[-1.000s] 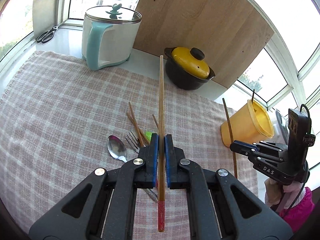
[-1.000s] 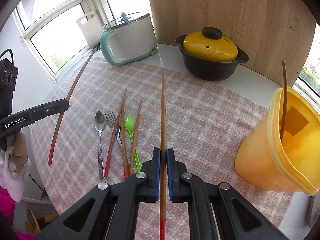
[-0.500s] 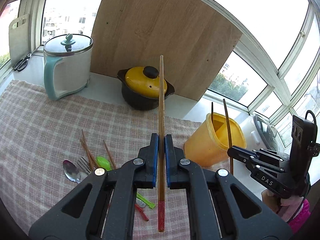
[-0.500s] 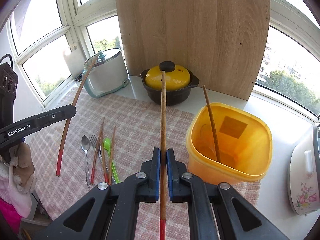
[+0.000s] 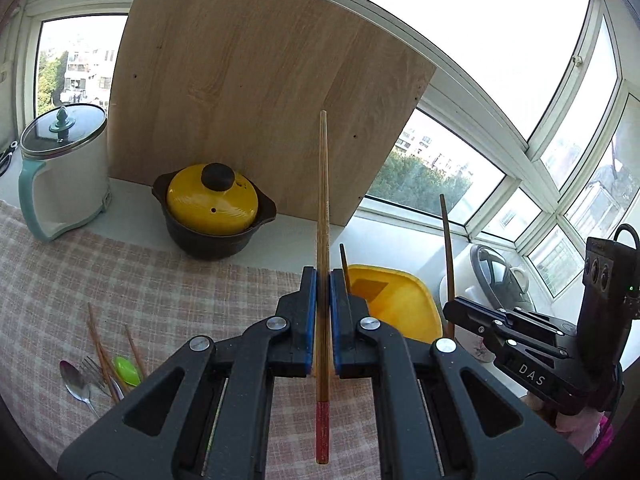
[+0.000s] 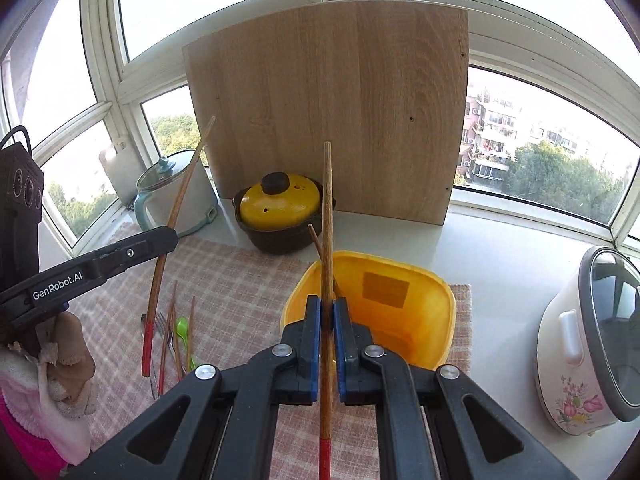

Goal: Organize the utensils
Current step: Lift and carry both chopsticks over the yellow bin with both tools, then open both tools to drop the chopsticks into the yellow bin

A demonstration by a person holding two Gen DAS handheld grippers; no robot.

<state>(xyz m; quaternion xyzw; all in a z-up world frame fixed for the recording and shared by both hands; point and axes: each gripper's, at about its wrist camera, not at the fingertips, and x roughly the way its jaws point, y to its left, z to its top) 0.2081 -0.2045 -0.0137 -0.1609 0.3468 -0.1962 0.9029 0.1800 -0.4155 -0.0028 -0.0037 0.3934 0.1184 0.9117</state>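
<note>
My left gripper (image 5: 323, 276) is shut on a long wooden chopstick (image 5: 323, 200) with a red end, held above the cloth. My right gripper (image 6: 326, 304) is shut on a second red-ended chopstick (image 6: 327, 216), just in front of the yellow container (image 6: 400, 312). One chopstick (image 6: 316, 240) stands inside the container. The right gripper also shows in the left wrist view (image 5: 452, 308), right of the container (image 5: 400, 304). The left gripper shows at left in the right wrist view (image 6: 168, 236). A spoon (image 5: 74, 380), a fork, a green spoon (image 5: 126, 370) and several chopsticks lie on the checked cloth.
A yellow-lidded black pot (image 6: 280, 212) and a white-teal cooker (image 5: 64, 176) stand at the back before a leaning wooden board (image 6: 332, 108). A white rice cooker (image 6: 592, 340) stands at right. Windows surround the counter.
Both grippers have risen and tilted up with their chopsticks. The views have swung right toward the yellow container, which is now close below both grippers.
</note>
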